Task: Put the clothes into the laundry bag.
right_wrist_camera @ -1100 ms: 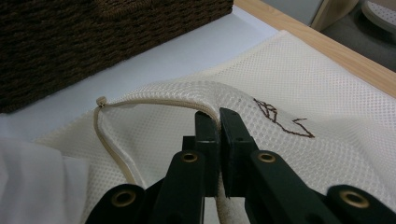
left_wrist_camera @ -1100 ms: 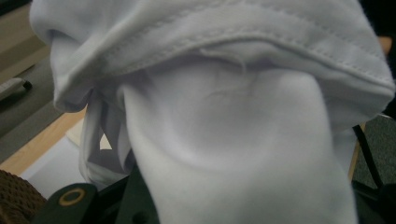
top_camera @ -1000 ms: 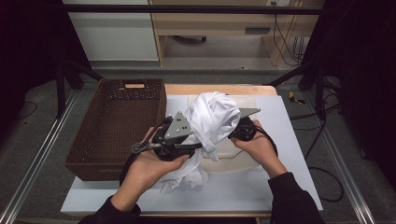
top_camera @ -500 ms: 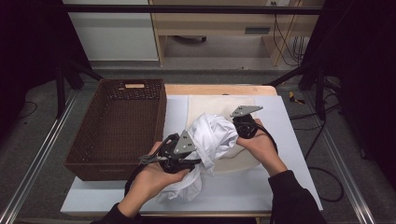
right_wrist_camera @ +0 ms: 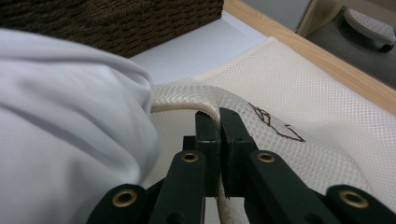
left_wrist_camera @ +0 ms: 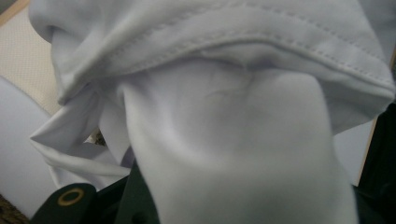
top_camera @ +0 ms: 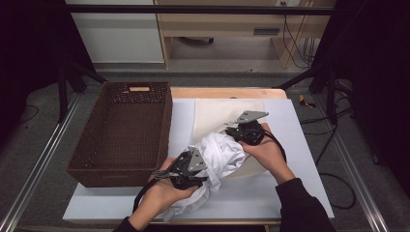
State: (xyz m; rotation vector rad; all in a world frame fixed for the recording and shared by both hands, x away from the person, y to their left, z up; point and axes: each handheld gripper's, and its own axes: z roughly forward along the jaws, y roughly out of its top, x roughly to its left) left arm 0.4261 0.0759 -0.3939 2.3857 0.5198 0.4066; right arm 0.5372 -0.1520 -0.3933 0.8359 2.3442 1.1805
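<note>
A crumpled white garment (top_camera: 223, 153) lies bunched at the mouth of a cream mesh bag (top_camera: 218, 114) on the table. My left gripper (top_camera: 204, 170) is buried in the cloth at its near end, and the cloth drapes over its jaws and hides them; in the left gripper view the garment (left_wrist_camera: 233, 140) covers nearly everything, with a strip of mesh bag (left_wrist_camera: 25, 60) at the left. My right gripper (right_wrist_camera: 218, 119) is shut on the bag's rolled rim (right_wrist_camera: 187, 93) and holds that edge up beside the garment (right_wrist_camera: 60, 121). From above, the right gripper (top_camera: 236, 132) sits at the garment's far right.
A dark brown wicker basket (top_camera: 167, 126) stands on the table's left half, close to the garment; its side (right_wrist_camera: 116, 18) shows past the cloth. The white table sheet (top_camera: 295, 193) is bare at the right. Floor cables (top_camera: 333, 145) run off the table's right edge.
My left hand has come down toward the near edge with the garment, which was raised over the bag and now rests low at its mouth. The right hand has kept still.
</note>
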